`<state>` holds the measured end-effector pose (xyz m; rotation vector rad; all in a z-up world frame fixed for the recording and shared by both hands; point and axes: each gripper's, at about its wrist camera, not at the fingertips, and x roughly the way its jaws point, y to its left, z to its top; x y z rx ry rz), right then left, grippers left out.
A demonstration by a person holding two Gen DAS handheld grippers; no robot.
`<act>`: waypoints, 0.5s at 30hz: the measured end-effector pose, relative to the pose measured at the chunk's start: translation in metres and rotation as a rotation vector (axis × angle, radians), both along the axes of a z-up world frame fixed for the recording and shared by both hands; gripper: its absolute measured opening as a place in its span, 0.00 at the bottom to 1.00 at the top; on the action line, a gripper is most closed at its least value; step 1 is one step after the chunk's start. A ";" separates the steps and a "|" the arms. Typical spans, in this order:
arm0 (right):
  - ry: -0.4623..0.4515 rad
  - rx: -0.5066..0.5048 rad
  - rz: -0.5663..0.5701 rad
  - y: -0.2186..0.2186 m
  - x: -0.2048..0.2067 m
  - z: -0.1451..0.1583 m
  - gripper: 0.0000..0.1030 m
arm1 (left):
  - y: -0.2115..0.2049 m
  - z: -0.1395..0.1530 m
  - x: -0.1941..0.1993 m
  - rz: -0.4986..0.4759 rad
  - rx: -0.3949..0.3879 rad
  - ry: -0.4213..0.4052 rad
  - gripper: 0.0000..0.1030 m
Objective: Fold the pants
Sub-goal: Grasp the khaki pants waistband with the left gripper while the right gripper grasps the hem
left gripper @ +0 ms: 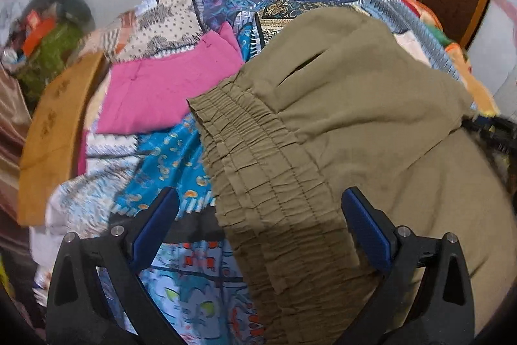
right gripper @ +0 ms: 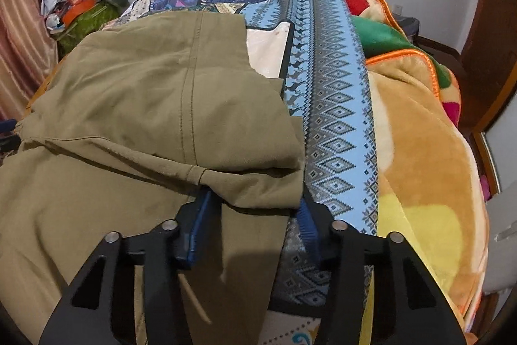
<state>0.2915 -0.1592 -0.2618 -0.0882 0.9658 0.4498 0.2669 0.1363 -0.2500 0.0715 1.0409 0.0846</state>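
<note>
Olive pants (left gripper: 339, 105) on bed: waistband (left gripper: 258, 170) between wide left fingers (left gripper: 365, 228); folded edge pinched by right fingers (right gripper: 200, 215). Both ends to be gripped squarely.

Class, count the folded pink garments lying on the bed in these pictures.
1. The pink garment lies on the patterned bedspread, left of the olive pants. Others may be hidden beneath the pants.
</note>
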 end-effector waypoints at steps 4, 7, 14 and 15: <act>0.013 -0.006 -0.015 -0.005 -0.002 -0.002 0.31 | -0.005 0.001 -0.003 -0.009 0.071 -0.028 1.00; -0.004 -0.043 -0.016 -0.002 -0.004 -0.003 0.30 | -0.003 0.000 -0.005 0.009 0.083 -0.036 1.00; 0.007 -0.084 -0.004 0.004 0.001 -0.001 0.30 | 0.024 -0.003 -0.002 0.062 -0.141 0.037 0.99; 0.020 -0.090 -0.001 0.003 0.001 0.002 0.30 | 0.025 0.000 -0.002 0.071 -0.164 0.043 0.99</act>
